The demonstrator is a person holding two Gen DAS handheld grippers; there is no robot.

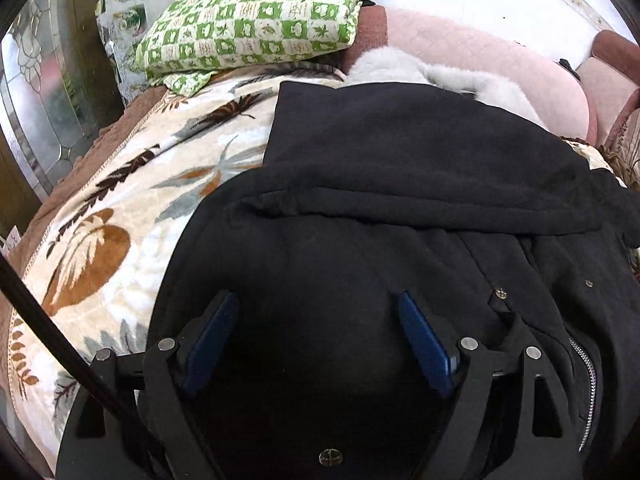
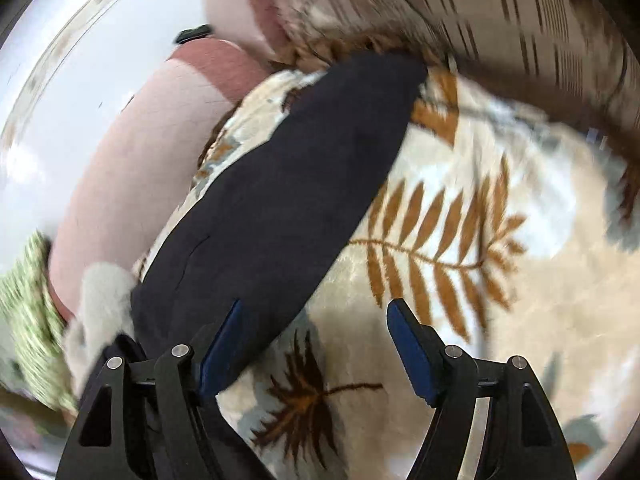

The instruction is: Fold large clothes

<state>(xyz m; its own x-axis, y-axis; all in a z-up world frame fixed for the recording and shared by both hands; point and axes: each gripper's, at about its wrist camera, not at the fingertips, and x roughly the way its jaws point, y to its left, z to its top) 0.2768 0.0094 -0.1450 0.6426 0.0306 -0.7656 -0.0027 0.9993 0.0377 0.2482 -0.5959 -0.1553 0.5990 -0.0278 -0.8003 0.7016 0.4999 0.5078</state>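
The black coat's sleeve (image 2: 288,184) runs lengthwise up-right from the right gripper (image 2: 316,308) – spread, empty – while the left gripper (image 1: 316,300), equally spread, hovers over the coat's body (image 1: 400,160).

Leaf-patterned blanket (image 1: 120,216), green checked cushion (image 1: 256,20), pink quilted bolster (image 1: 500,64), leaded glass panel (image 1: 40,92)

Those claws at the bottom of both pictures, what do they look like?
Both match. The left claw and right claw each have two flat blue finger pads on angular black arms with triangular cut-outs, jointed by round silver pins. A thin black rod or cable crosses beside the left one.
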